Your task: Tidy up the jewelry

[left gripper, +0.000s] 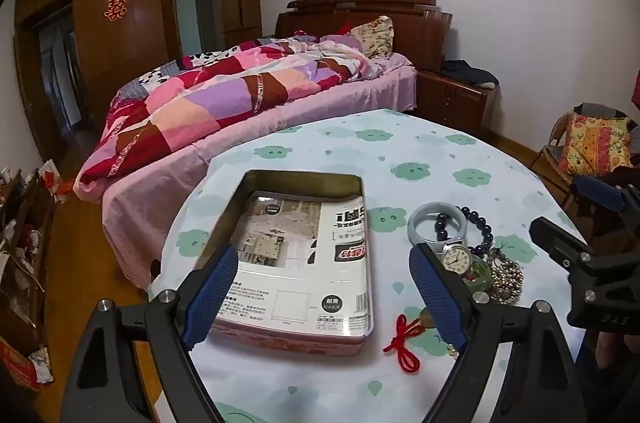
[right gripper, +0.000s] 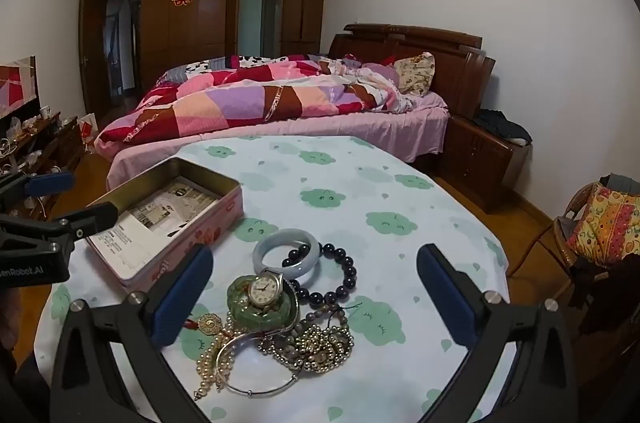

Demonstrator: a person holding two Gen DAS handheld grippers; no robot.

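A pile of jewelry (right gripper: pixel 280 319) lies on the round table: a pale jade bangle (right gripper: pixel 286 255), a dark bead bracelet (right gripper: pixel 340 275), a watch (right gripper: pixel 262 289) on a green jade piece, gold bead strands (right gripper: pixel 320 343), a silver bangle (right gripper: pixel 256 379) and a gold pendant (right gripper: pixel 209 323). An open pink tin (right gripper: pixel 172 223) lined with printed paper stands to its left. My right gripper (right gripper: pixel 316 299) is open above the pile. My left gripper (left gripper: pixel 324 299) is open over the tin (left gripper: pixel 300 255); the jewelry (left gripper: pixel 472 255) and a red knotted cord (left gripper: pixel 404 343) lie by its right finger.
The table has a white cloth with green cloud prints (right gripper: pixel 380 203). A bed with a patchwork quilt (right gripper: pixel 260 103) stands behind it, a nightstand (right gripper: pixel 488 159) to the right, a wicker chair with a cushion (right gripper: pixel 604 227) at far right, and wardrobes (right gripper: pixel 200 7) at the back.
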